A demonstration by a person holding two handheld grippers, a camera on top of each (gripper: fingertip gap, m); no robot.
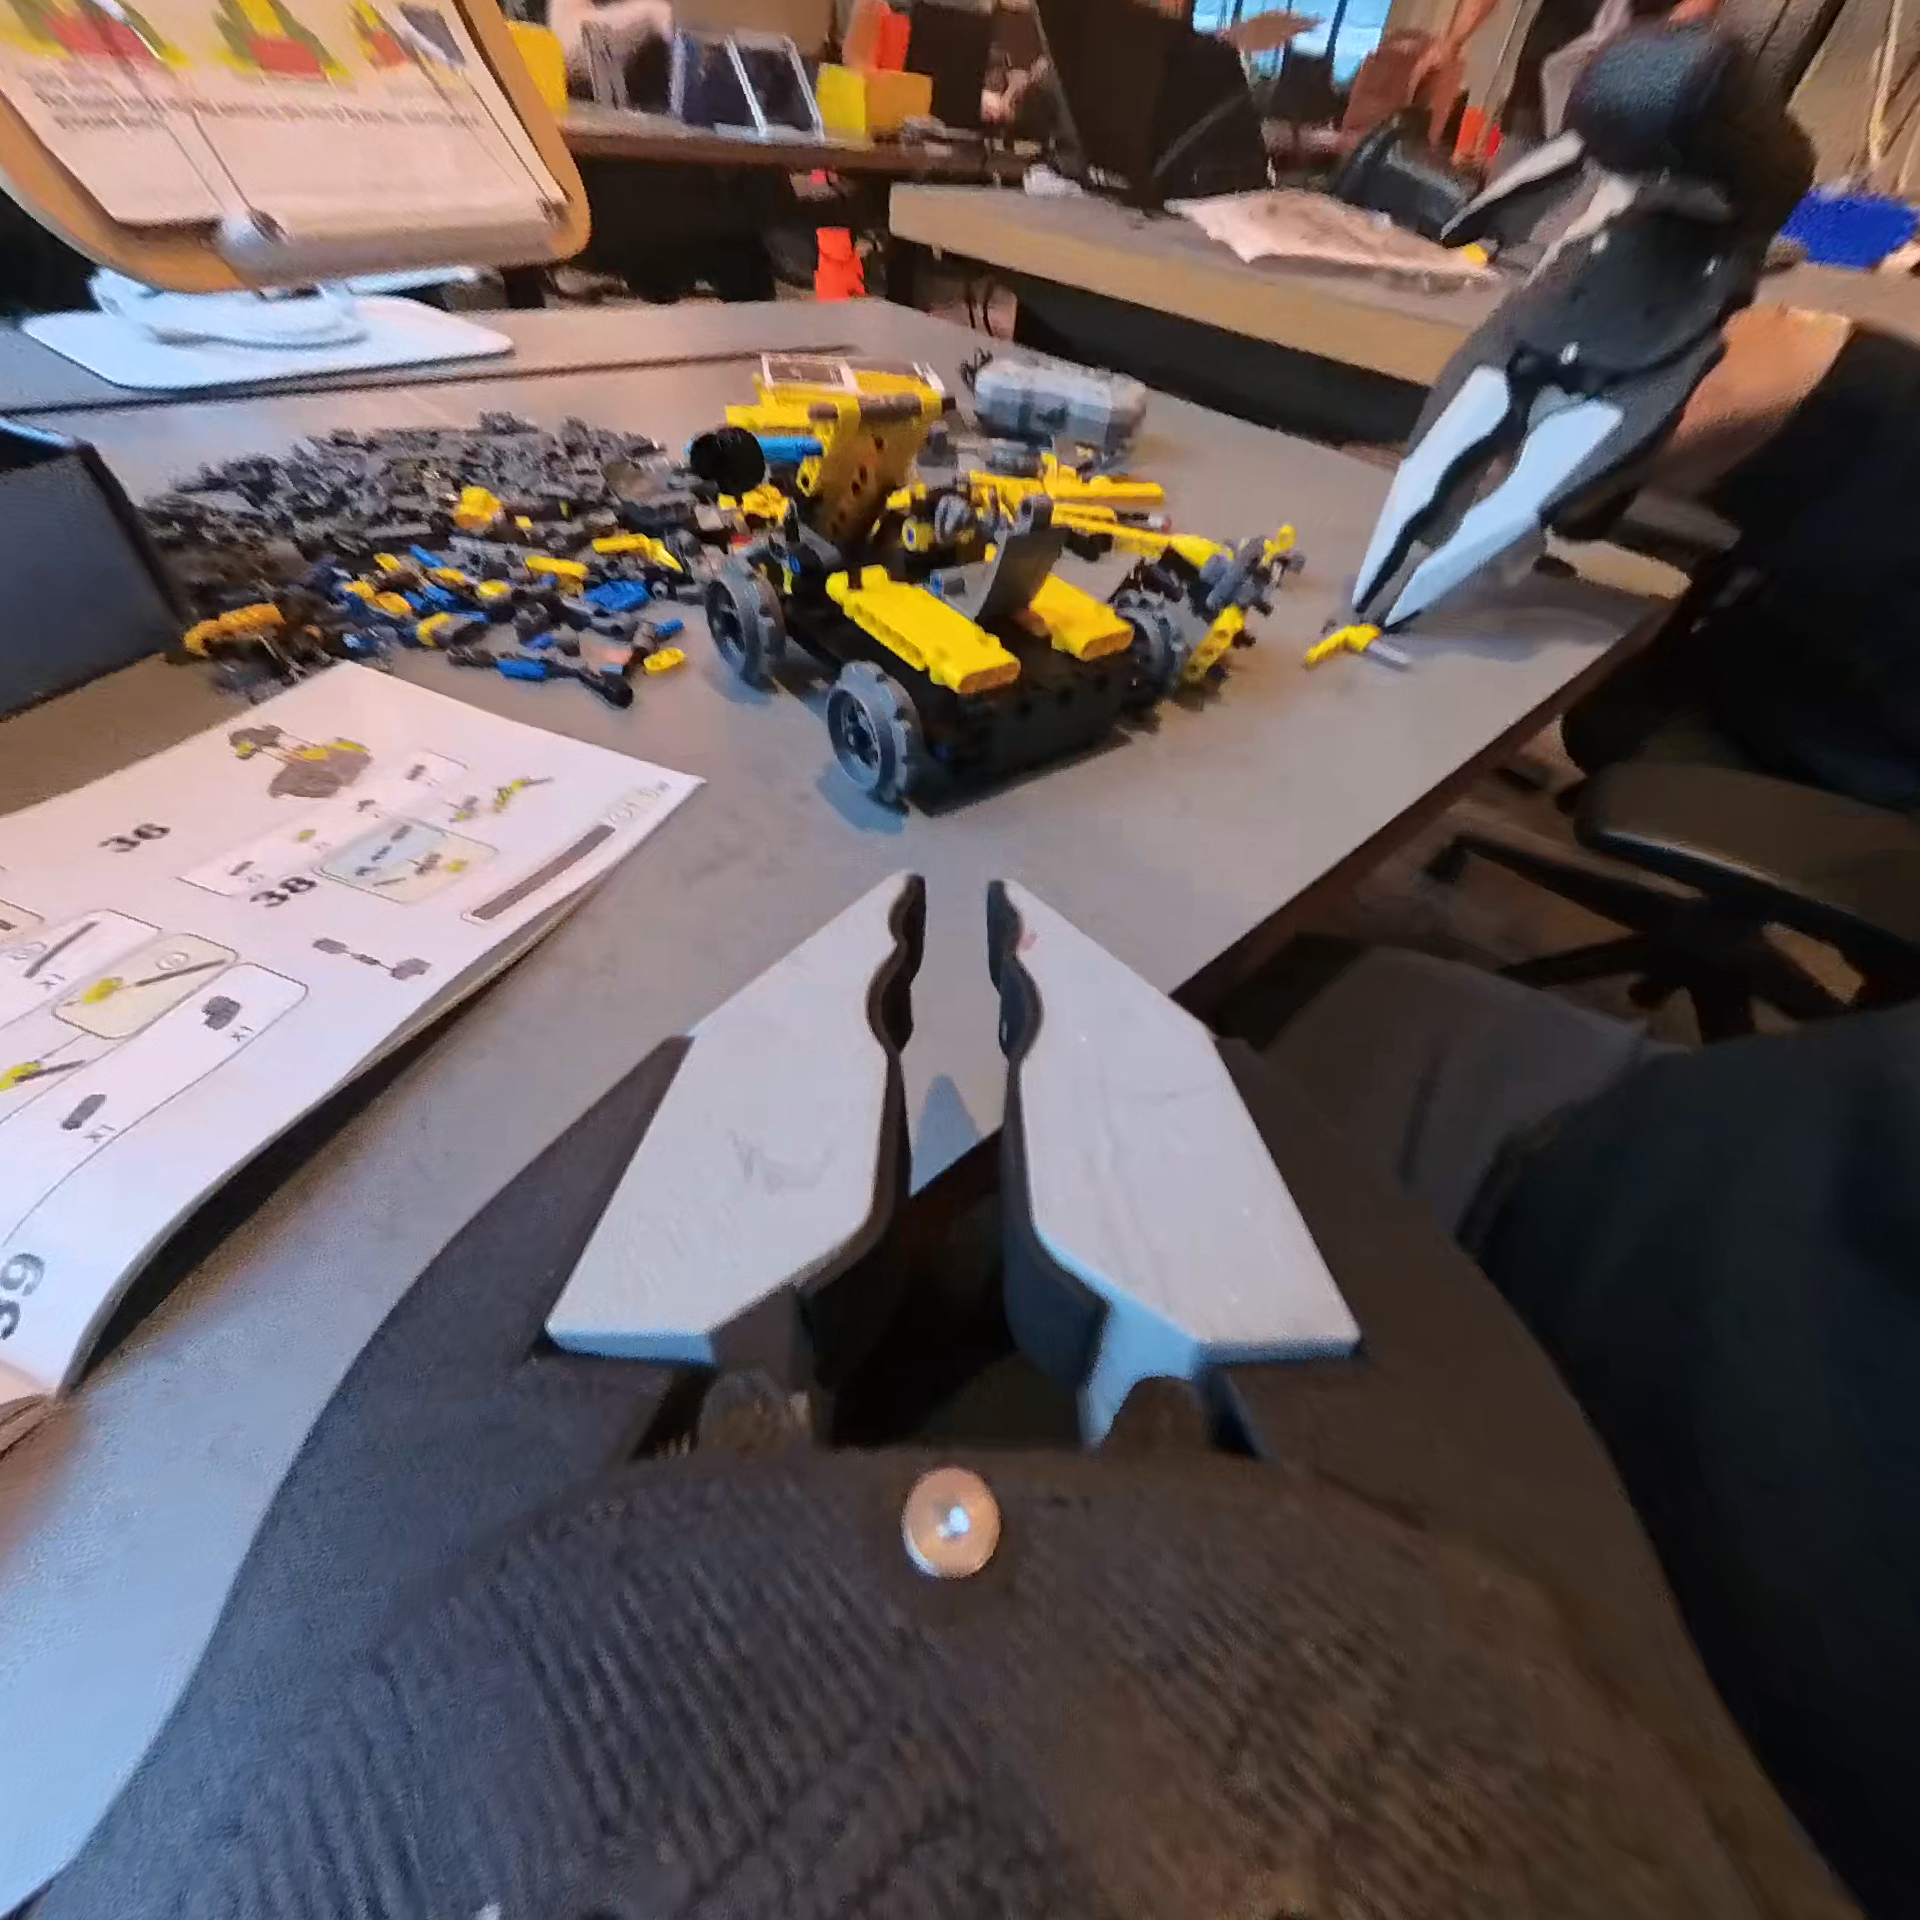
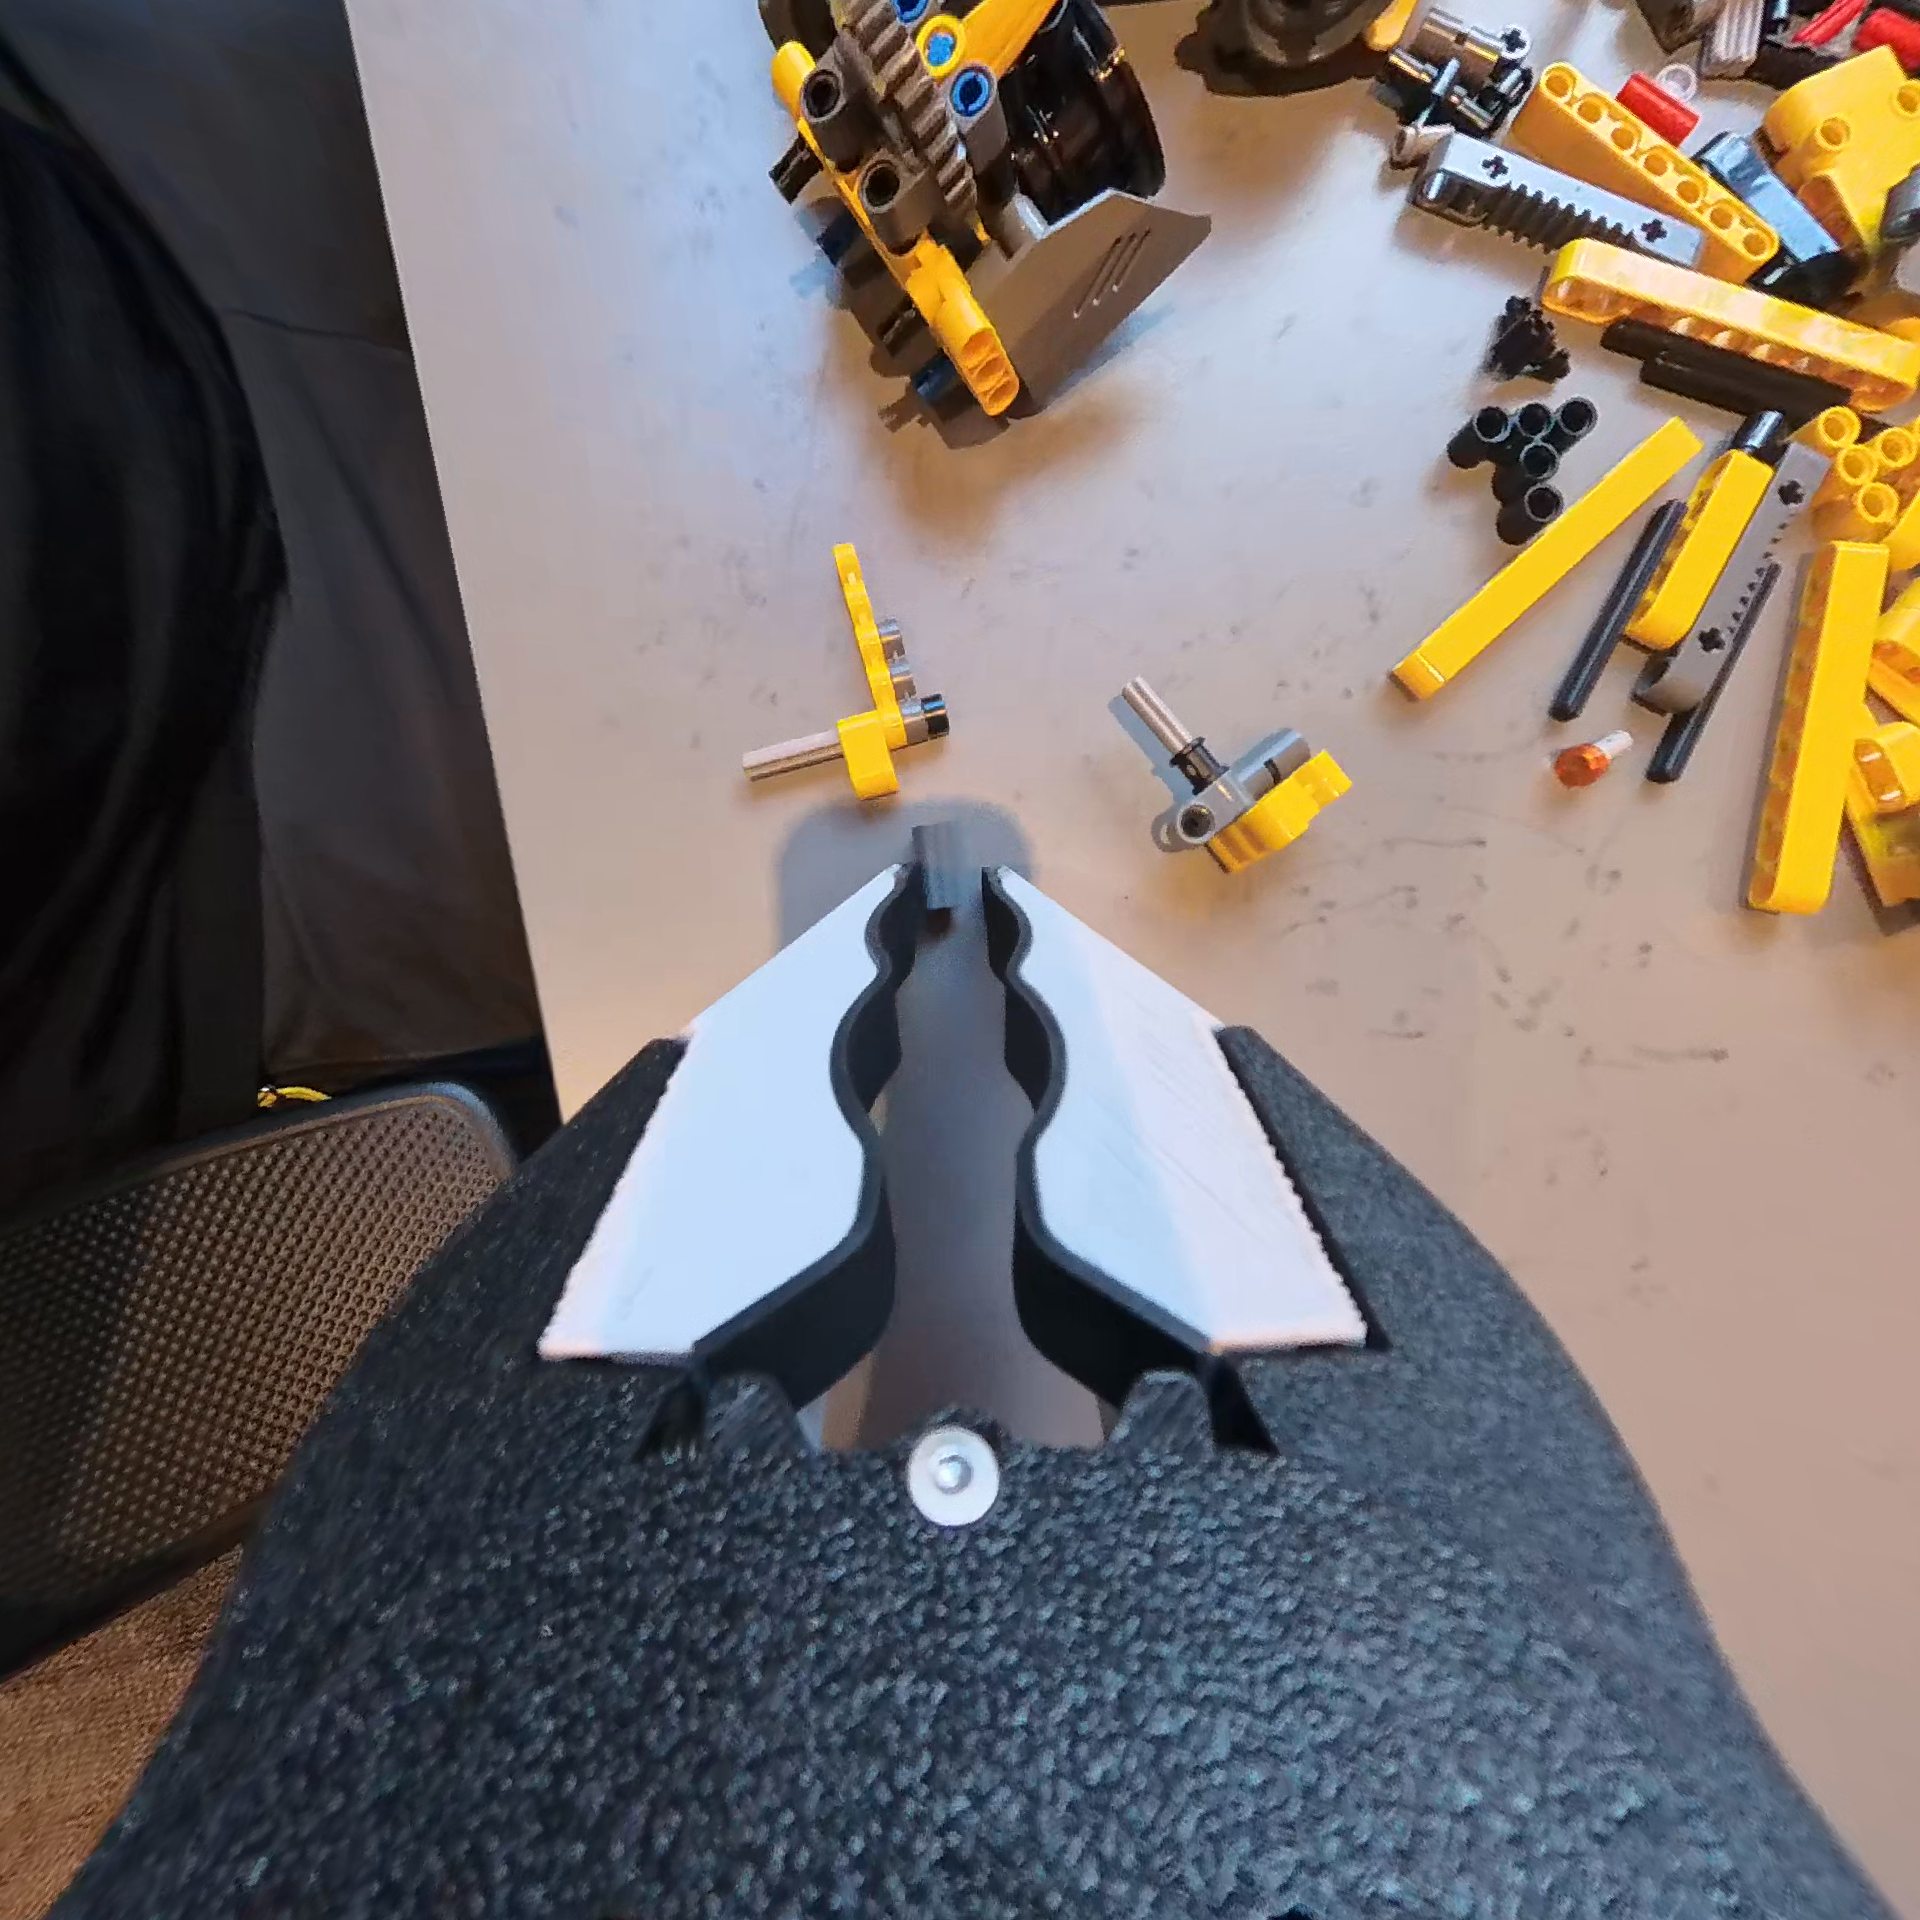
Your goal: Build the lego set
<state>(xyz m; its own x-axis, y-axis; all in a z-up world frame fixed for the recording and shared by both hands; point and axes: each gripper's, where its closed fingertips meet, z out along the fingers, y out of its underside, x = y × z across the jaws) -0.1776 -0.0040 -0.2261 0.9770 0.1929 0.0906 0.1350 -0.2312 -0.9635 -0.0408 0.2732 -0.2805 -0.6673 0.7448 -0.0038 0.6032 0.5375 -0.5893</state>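
Note:
My right gripper is shut on a small black pin that sticks out past its tips, just above the grey table. Just ahead of it lies a yellow bent beam with a grey axle, and to the right a grey-and-yellow joint piece. In the left wrist view the right gripper points down at the table beside a small yellow piece. My left gripper hovers over the table's near edge, its jaws a narrow gap apart and empty. A yellow-and-black wheeled model stands ahead of it.
An open instruction booklet lies at the left, and a pile of dark, blue and yellow parts lies behind it. Loose yellow beams lie right of the right gripper. The table edge and an office chair are close by. About 30 centimeters separates my left fingertips from my right. My right gripper's tips are some 5 centimeters from the grey-and-yellow joint piece. Look for it in the left wrist view too.

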